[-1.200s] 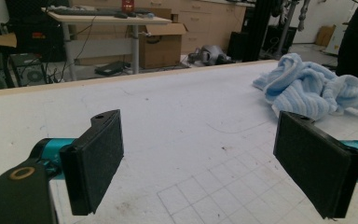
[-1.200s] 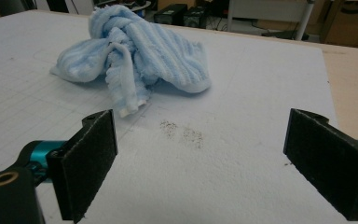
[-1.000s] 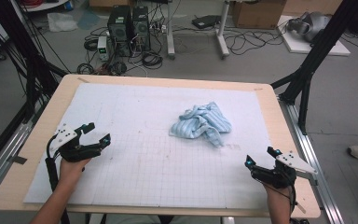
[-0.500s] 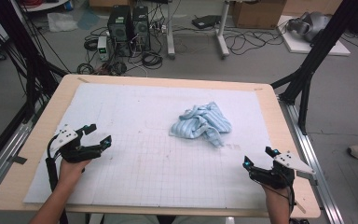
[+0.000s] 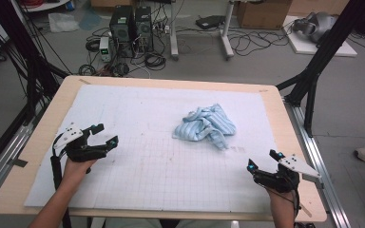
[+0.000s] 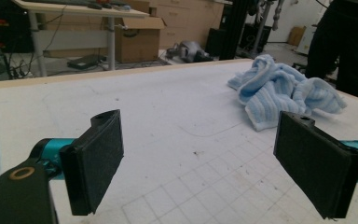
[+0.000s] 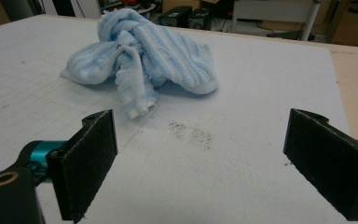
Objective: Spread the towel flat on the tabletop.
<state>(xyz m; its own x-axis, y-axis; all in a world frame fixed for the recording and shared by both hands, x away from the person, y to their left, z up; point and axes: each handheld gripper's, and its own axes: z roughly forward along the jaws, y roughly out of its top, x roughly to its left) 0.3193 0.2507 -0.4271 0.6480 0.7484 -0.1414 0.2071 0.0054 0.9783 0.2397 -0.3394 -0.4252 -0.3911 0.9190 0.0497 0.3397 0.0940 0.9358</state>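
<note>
Left hand-held gripper (image 5: 105, 133) sits low over the near left part of the surface (image 5: 138, 180), jaws spread wide, nothing between them. Over on the other side, the right hand-held gripper (image 5: 263, 160) hangs above the near right corner, and its jaws are spread wide too, empty as well. The two are well apart from each other.

And there's the towel (image 5: 205, 125), a crumpled light-blue striped heap, lying ahead of both grippers, out past the middle of the white gridded mat (image 5: 123, 114). Neither gripper touches it. From the left gripper view the towel (image 6: 279, 89) lies ahead and off to the right of the open jaws, bare mat in between. From the right gripper view the towel (image 7: 144, 53) is ahead and to the left, closer in, with one loose fold trailing toward the gripper. A patch of dark specks (image 7: 191, 132) marks the mat between that fold and the right jaws.

A hand (image 5: 78, 168) grips the left tool from below, forearm coming in from the near edge; the other hand (image 5: 280, 197) does the same on the right.
</note>
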